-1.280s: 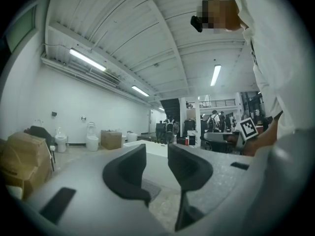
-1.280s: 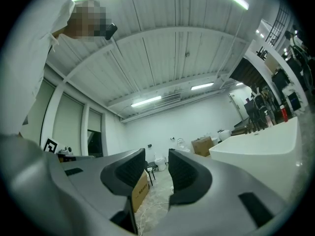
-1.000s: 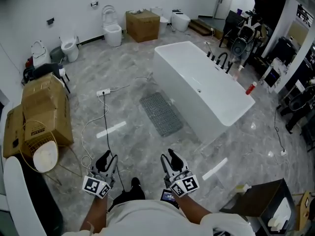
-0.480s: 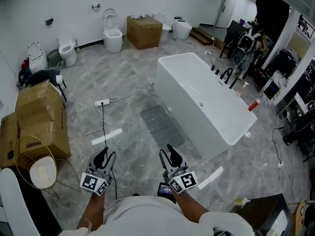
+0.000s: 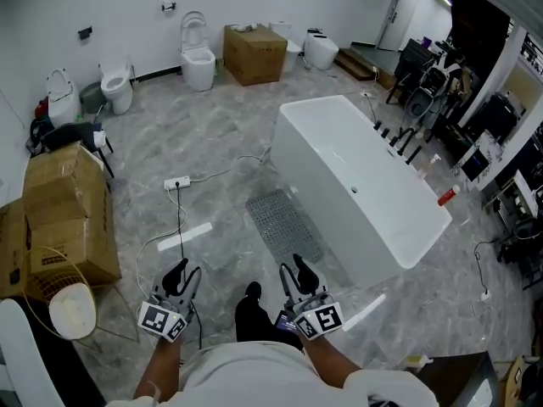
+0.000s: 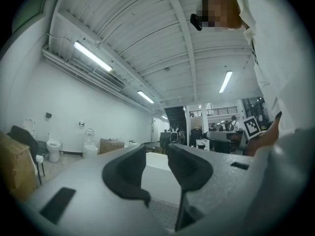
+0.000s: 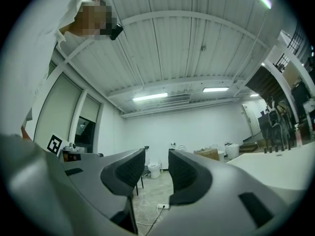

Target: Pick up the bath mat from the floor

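Observation:
The grey studded bath mat (image 5: 284, 227) lies flat on the marble floor beside the white bathtub (image 5: 365, 185), ahead of me and slightly right. My left gripper (image 5: 183, 276) and right gripper (image 5: 297, 271) are held low near my body, well short of the mat, both open with nothing between the jaws. In the left gripper view a corner of the mat (image 6: 165, 214) shows below the left gripper (image 6: 156, 154), with the tub (image 6: 156, 162) seen through the gap. The right gripper (image 7: 156, 156) points at the far wall and a toilet (image 7: 154, 170).
Stacked cardboard boxes (image 5: 72, 202) and a wire-guarded fan (image 5: 72, 308) stand at the left. A power strip (image 5: 177, 182) with trailing cable lies on the floor. Toilets (image 5: 197, 58) and a box (image 5: 254, 51) line the far wall. My dark shoe (image 5: 250, 303) is between the grippers.
I have stepped forward: the mat and tub sit closer and lower in the head view. A shoe has come forward between the grippers. Both grippers keep the same opening.

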A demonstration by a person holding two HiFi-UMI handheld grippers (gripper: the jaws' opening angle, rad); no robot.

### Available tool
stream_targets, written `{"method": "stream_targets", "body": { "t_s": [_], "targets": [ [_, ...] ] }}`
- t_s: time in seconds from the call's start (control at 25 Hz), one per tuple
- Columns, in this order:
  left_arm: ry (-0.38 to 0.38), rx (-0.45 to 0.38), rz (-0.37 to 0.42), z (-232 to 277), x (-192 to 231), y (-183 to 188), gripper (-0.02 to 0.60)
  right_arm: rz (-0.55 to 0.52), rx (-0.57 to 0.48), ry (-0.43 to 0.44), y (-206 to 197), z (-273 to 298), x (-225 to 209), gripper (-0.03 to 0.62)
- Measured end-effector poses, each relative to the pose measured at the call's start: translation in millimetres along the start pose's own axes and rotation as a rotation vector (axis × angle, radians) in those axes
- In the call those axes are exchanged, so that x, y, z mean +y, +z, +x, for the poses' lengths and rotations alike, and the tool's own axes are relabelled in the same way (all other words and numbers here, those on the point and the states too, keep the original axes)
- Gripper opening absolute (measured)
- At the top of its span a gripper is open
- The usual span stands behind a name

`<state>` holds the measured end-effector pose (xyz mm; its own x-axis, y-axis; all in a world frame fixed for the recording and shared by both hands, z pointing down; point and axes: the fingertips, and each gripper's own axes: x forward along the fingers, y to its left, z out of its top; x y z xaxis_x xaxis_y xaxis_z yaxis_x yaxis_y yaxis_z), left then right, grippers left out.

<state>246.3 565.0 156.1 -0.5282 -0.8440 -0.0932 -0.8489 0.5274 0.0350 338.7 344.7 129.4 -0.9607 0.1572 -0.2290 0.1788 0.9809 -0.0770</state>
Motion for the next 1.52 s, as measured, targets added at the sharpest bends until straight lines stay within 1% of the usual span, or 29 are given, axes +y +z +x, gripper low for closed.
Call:
{"method": "stream_targets", "body": {
  "t_s": [0.12,0.2,0.4,0.6,0.72,0.84,1.08,1.2,1.4,1.52],
  "targets": [
    [0.044,0.016,-0.004,21.3,30.7,-3.6,0.141,0.017,-0.029,0.012,-7.9,26.2,-20.8,0.167],
    [0.055,0.038,0.008,41.0,48.7,-3.0,0.141,0.03,-0.033,0.003,-13.9,49.5,-40.1,0.167],
    [0.059,0.07,0.03,105.6,85.9,0.7,0.141,0.067,-0.039,0.006,-26.3,112.3,-90.9,0.166],
    [0.048,0.066,0.009,188.0,128.1,12.5,0.141,0.099,-0.056,0.022,-35.2,175.5,-141.2,0.166],
    [0.051,0.071,0.013,236.5,156.6,15.0,0.142,0.11,-0.065,0.03,-38.3,213.3,-173.3,0.163],
    [0.043,0.078,0.003,275.4,165.7,9.1,0.141,0.11,-0.068,0.032,-42.6,231.2,-202.1,0.163],
    [-0.029,0.084,0.004,341.5,175.0,-0.5,0.141,0.098,-0.059,-0.034,-51.7,240.7,-247.2,0.163],
    [-0.08,0.078,-0.008,371.3,177.0,-6.4,0.142,0.083,-0.053,-0.081,-55.6,239.2,-268.4,0.163],
    [-0.19,0.095,-0.034,430.8,178.8,-19.4,0.141,0.061,-0.053,-0.207,-57.7,238.9,-308.2,0.161],
    [-0.255,0.104,-0.084,470.2,184.9,-28.3,0.143,0.044,-0.041,-0.286,-57.4,240.6,-329.3,0.16]
  ]
}}
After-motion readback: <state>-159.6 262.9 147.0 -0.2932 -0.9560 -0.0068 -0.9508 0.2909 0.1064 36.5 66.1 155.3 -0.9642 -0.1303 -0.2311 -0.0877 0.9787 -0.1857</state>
